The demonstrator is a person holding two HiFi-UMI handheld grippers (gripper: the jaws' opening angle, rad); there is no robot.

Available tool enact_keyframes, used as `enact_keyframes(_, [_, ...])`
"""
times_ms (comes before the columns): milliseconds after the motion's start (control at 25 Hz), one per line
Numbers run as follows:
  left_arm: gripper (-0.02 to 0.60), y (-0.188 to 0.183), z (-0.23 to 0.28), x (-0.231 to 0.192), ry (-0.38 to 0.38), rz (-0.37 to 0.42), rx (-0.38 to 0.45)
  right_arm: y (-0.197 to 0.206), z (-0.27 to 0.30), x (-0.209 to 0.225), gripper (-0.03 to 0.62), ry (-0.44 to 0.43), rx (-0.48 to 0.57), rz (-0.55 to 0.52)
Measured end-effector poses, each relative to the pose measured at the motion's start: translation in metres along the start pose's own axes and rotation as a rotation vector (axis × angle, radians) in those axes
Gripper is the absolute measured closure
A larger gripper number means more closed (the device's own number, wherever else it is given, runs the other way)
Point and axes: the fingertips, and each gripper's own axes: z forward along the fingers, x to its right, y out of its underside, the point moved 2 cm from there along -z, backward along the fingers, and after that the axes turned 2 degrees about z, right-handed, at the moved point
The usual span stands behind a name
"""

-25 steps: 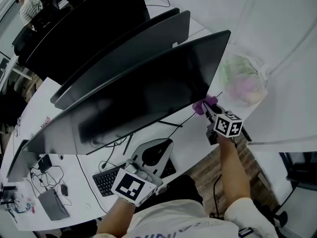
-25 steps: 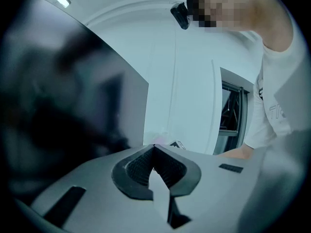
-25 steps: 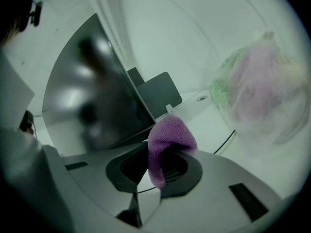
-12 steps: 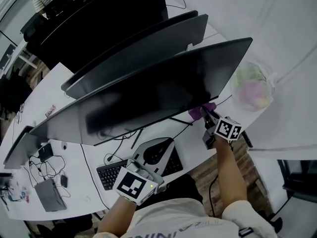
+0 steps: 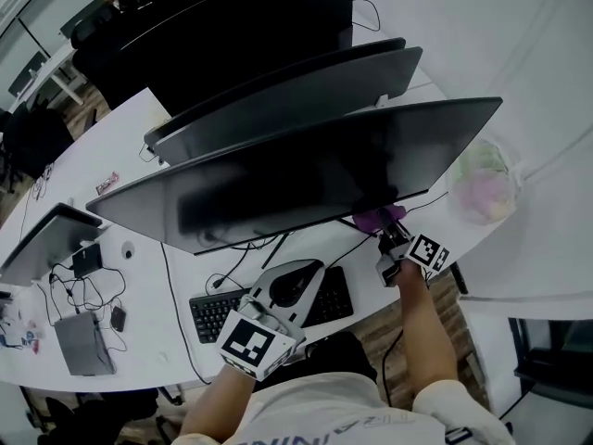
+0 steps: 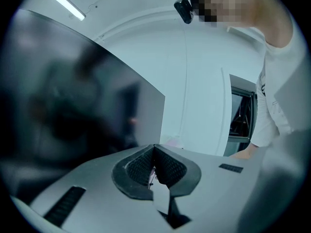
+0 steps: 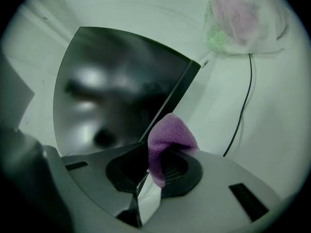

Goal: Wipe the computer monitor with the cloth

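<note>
A long white desk (image 5: 111, 137) runs across the room, and on it the widest thing is the near computer monitor (image 5: 306, 179), dark and switched off, tilted over the desk's front edge. Behind it stand two more monitors (image 5: 287, 95), back to back with it. Under the near screen lies a black keyboard (image 5: 208, 313), with the monitor's grey stand base (image 5: 287, 286) resting beside and partly over it. Off the screen's right end sits a clear plastic bag (image 5: 482, 188) stuffed with pink and green material.

The person's right gripper (image 5: 389, 235) is up at the screen's lower right end, its jaws clamped on a purple cloth (image 5: 380, 219). In the right gripper view the cloth (image 7: 167, 137) bulges out from between the jaws and presses against the monitor's edge (image 7: 112, 96) near that corner, with the bag (image 7: 238, 18) beyond.

The left gripper (image 5: 267, 311) hovers low over the keyboard. In its own view the left gripper (image 6: 154, 166) has its jaws pressed together with nothing between them.

A thin black cable (image 7: 243, 106) trails across the desk beside the cloth.
</note>
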Motion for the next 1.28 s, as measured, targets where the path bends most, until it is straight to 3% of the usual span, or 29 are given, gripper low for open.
enact_keyframes(480, [0.577,0.014,-0.060,-0.017,-0.088,-0.007,0.016,0.052,0.024,-0.034,0.540,0.007,-0.082,-0.049])
enact_keyframes(600, [0.577,0.015,-0.077,-0.023,-0.112,-0.041,0.015,0.067,0.030,-0.044,0.539,0.006,-0.095,-0.041])
enact_keyframes(1280, [0.577,0.026,-0.175,-0.069,-0.223,-0.054,0.028,0.152,0.070,-0.097,0.540,0.026,-0.183,-0.005])
